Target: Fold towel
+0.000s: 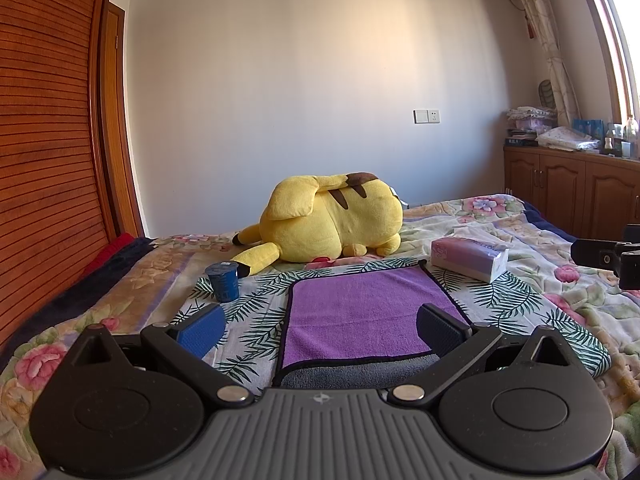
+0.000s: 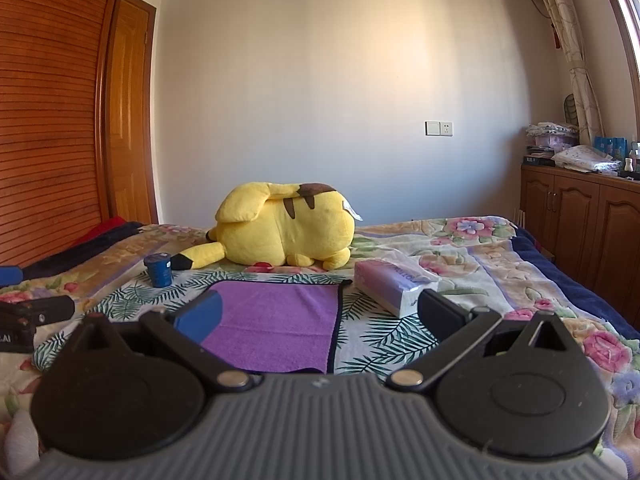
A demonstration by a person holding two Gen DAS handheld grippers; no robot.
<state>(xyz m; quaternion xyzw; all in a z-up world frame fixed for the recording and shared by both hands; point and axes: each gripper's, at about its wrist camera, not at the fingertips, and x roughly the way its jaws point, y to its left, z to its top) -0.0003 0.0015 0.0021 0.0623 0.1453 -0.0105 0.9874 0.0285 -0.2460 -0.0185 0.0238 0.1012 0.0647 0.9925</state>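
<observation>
A purple towel (image 1: 360, 312) with a dark hem lies flat on a leaf-print cloth (image 1: 256, 300) on the bed; its grey underside shows at the near edge. It also shows in the right wrist view (image 2: 276, 320). My left gripper (image 1: 320, 328) is open and empty, its jaws spread over the towel's near part, above it. My right gripper (image 2: 320, 316) is open and empty, hovering over the towel's right edge. Part of the right gripper shows in the left wrist view (image 1: 608, 256), and part of the left gripper in the right wrist view (image 2: 32, 316).
A yellow plush toy (image 1: 332, 220) lies behind the towel. A blue cup (image 1: 224, 280) stands at the towel's left and a tissue pack (image 1: 468, 258) at its right. A wooden wardrobe (image 1: 48, 160) is on the left and a cabinet (image 1: 572, 188) on the right.
</observation>
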